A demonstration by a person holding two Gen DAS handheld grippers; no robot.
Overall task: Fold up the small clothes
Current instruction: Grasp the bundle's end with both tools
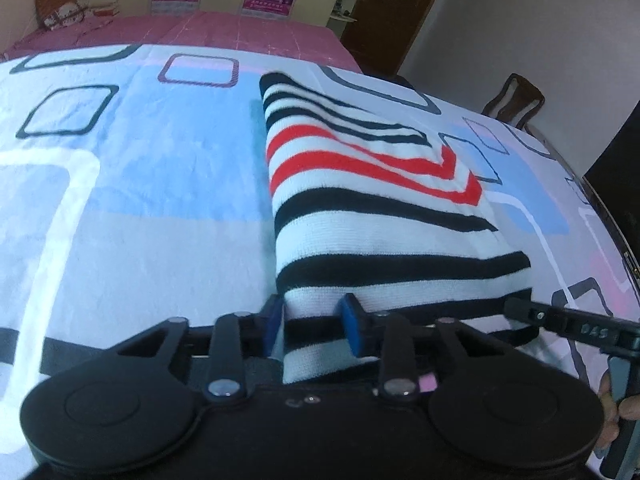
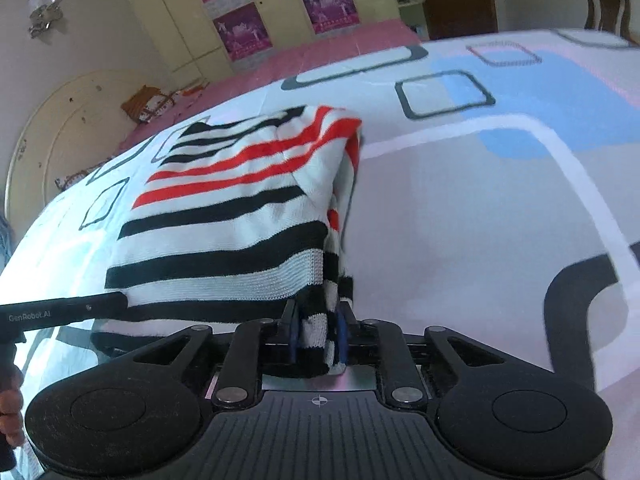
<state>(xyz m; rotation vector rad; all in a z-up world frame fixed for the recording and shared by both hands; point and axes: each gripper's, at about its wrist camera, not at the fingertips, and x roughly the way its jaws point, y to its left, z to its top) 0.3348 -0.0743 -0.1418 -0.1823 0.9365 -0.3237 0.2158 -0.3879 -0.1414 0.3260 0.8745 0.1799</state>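
A white knit garment with black and red stripes (image 1: 360, 184) lies folded lengthwise on the bed. My left gripper (image 1: 314, 322) has its blue pads around the garment's near left corner, with a gap left between them. My right gripper (image 2: 318, 330) is shut on the near right corner of the garment (image 2: 240, 208), the cloth pinched between its pads. Both near corners are lifted a little off the bed. The right gripper's finger (image 1: 560, 318) shows at the right of the left wrist view. The left gripper's finger (image 2: 64, 308) shows at the left of the right wrist view.
The bed cover (image 1: 140, 184) is light blue and white with dark rounded squares. A pink bedspread (image 1: 224, 30) lies beyond it, with a cushion (image 1: 60, 8) at the far left. Cupboards with posters (image 2: 240, 28), a brown door (image 1: 392, 12) and a wooden chair (image 1: 516, 98) stand behind.
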